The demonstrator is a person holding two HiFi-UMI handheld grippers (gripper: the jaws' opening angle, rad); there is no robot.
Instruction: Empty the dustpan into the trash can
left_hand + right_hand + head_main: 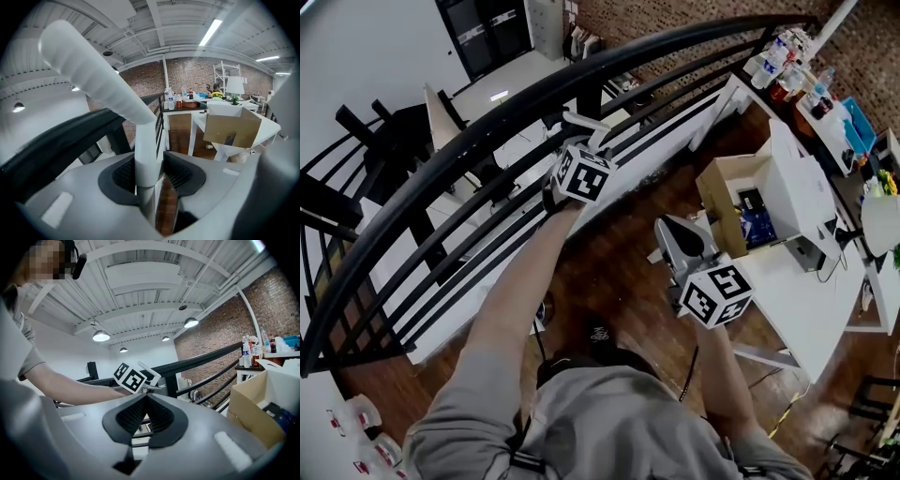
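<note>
My left gripper is shut on a white tubular handle that runs up and to the left out of its jaws; what the handle belongs to is hidden. In the head view the left gripper reaches out to the black railing, with a bit of the white handle showing past its marker cube. In the right gripper view that cube and the white handle appear ahead by the railing. My right gripper is shut with nothing between its pads, and hangs lower right. No dustpan body or trash can shows.
A white table stands at the right with an open cardboard box on it and bottles at its far end. The curved railing fences a drop to a lower floor. Brown wooden floor lies underfoot.
</note>
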